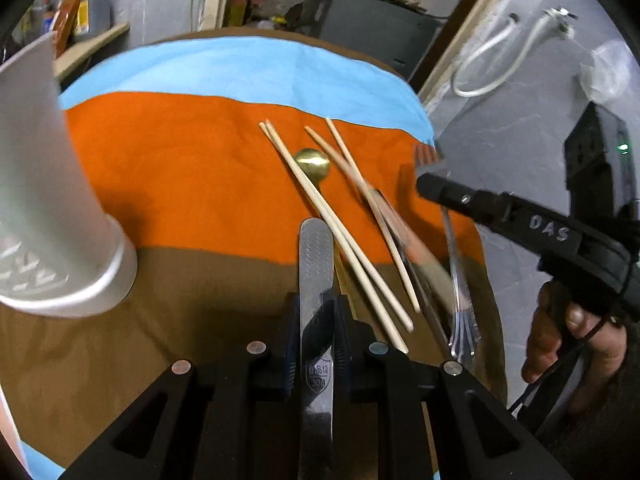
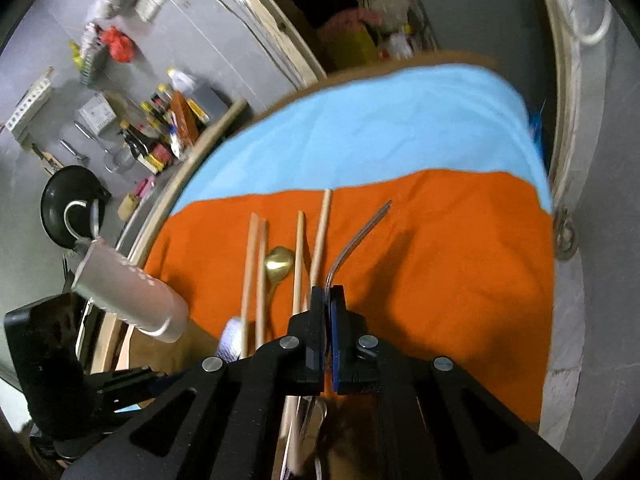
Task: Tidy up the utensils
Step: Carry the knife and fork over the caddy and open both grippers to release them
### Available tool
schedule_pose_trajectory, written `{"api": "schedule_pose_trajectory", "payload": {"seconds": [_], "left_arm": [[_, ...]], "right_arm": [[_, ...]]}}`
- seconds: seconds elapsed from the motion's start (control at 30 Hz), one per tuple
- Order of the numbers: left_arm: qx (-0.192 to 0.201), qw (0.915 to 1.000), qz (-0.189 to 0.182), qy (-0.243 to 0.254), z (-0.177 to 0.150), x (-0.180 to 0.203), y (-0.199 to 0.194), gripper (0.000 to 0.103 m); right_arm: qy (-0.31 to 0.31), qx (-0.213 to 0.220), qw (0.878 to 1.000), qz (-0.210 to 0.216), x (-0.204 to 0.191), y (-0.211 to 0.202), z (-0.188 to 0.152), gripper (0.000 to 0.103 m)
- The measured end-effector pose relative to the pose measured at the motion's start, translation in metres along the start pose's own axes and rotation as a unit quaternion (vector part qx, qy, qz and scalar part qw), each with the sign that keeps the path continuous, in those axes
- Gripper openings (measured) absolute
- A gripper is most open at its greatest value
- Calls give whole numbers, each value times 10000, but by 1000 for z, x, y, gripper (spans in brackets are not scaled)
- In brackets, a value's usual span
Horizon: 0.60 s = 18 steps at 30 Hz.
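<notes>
My left gripper (image 1: 317, 312) is shut on a flat steel utensil handle (image 1: 316, 264) that sticks forward over the cloth. A grey perforated utensil holder (image 1: 52, 200) hangs tilted at the left, also in the right wrist view (image 2: 128, 296). My right gripper (image 2: 329, 300) is shut on a steel fork (image 2: 360, 228), tines up; it shows in the left wrist view (image 1: 430, 184) at the right. Several wooden chopsticks (image 1: 340, 232) and a gold spoon (image 1: 313, 164) lie on the orange cloth (image 1: 180, 168); the right wrist view shows the chopsticks (image 2: 298, 256) and the spoon (image 2: 279, 264).
The round table is covered by blue (image 2: 380, 128), orange and brown cloth. More steel cutlery (image 1: 462, 312) lies at the table's right edge. A shelf with bottles (image 2: 160, 132) and a dark pan (image 2: 72, 204) stand by the left wall.
</notes>
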<state>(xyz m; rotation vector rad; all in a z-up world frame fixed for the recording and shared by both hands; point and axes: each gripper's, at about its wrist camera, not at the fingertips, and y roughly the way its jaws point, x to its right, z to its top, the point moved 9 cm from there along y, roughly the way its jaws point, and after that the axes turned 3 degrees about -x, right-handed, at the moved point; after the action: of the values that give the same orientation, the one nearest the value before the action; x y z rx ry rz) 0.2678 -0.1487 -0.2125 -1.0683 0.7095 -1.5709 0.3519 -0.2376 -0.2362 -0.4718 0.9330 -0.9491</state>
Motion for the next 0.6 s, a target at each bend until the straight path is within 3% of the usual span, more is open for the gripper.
{"api": "schedule_pose_trajectory", "payload": {"seconds": [0.07,0.17,0.3,0.33,0.6], "left_arm": [[103,9999,27,110,-8,1,-6,16],[76,9999,-53,114,-20,-1,-9,14],[185,9995,-248,44,-21,-7,-21,14],[238,9993,-271,91,-21,-8,-25,3],[102,9976,-559,405,-33,-15,-32,2]], "right_arm": [[-59,362,9993,-105,-9,-19,-6,3],[-90,554,9981,-274,-17,-35,-15,3],[168,688,9969,-337,-19,-51,-22,3],[203,738,9965,-343,-17,-55,-24,3],[313,924,9938,-538,-33,-63,-45,3]]}}
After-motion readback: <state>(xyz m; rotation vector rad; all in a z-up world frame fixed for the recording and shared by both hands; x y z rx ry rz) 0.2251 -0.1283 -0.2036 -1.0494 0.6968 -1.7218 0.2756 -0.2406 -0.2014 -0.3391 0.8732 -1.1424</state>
